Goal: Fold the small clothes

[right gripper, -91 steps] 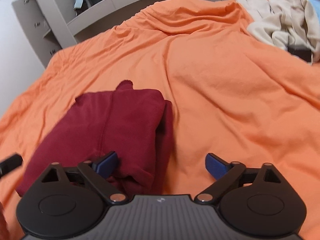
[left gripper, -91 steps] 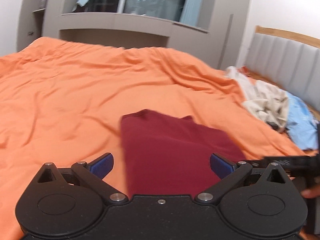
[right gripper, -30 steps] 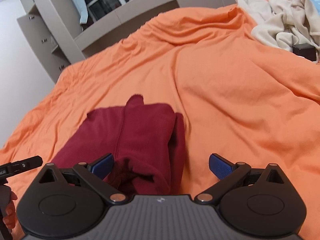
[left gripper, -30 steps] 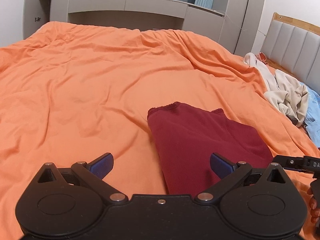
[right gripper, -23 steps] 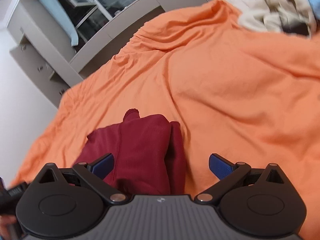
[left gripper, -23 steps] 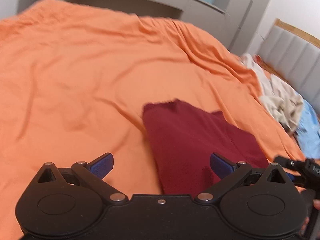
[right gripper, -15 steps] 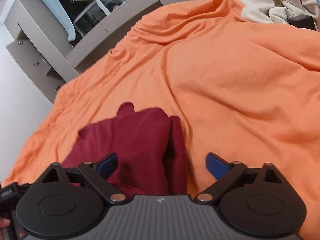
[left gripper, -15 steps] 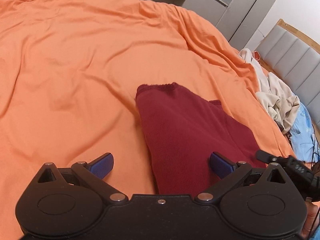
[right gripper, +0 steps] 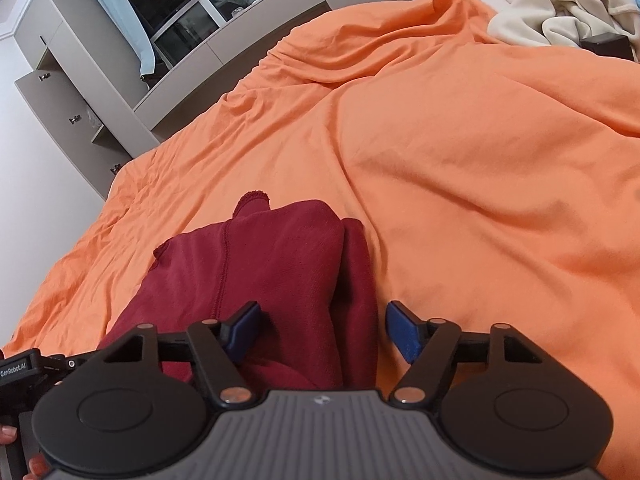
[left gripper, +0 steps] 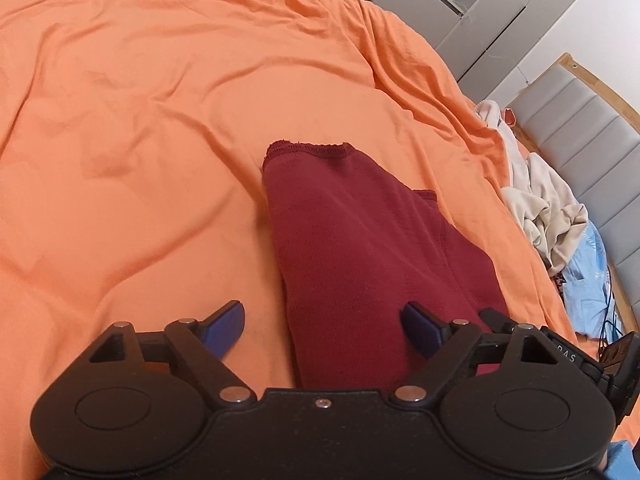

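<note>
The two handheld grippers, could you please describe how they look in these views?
Both are black linkage mechanisms with silver pivot pins, round housings and blue finger pads. The left gripper has a smooth black body; the right gripper has a ribbed grey body with a small logo. White "GenRobot.AI" lettering marks the left one's side.

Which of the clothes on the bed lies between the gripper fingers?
The dark red garment, flat on the orange cover. The cream clothes and light blue piece lie crumpled by the headboard.
</note>
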`<state>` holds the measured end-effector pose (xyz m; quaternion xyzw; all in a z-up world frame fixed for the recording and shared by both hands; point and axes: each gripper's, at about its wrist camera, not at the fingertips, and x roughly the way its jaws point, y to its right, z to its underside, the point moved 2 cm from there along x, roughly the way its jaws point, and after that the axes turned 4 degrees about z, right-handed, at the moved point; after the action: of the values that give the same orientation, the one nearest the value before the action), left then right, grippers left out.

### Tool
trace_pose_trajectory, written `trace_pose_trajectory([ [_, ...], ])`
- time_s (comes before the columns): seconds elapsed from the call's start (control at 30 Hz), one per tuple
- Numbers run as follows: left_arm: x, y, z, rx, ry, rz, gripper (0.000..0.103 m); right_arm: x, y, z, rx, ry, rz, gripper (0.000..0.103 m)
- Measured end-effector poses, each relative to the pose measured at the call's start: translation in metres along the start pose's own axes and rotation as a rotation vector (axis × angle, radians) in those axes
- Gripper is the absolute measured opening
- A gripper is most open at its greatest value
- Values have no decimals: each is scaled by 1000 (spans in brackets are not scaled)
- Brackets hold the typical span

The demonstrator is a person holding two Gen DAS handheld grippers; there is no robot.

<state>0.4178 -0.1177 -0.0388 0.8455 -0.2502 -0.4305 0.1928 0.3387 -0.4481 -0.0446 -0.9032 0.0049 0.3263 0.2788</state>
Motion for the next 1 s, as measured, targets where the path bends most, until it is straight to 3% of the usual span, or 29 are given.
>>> trace_pose_trajectory([
  [0.23, 2, 2, 1, 9, -3, -18, 86, 0, -5, 2, -32, 4, -3, 61],
  [0.57, 2, 3, 1, 9, -3, -18, 86, 1, -6, 2, -42, 10, -3, 58],
  [0.63, 1, 3, 1, 9, -2, -20, 85, 0, -6, 3, -47, 13, -5, 53],
  [0.67, 1, 3, 1, 9, -2, -16, 83, 0, -7, 3, -52, 15, -9, 50],
  [0.77, 2, 4, 0, -4, -1, 22, 61, -3, -13, 3, -86, 27, -6, 38],
  [0.87, 3, 9, -1, 9, 6, 6, 57, -6, -16, 3, -99, 39, 0, 30],
  [1.0, -1, 17, -1, 22, 32, -13, 43, -13, -19, 0, -101, 65, -2, 20],
])
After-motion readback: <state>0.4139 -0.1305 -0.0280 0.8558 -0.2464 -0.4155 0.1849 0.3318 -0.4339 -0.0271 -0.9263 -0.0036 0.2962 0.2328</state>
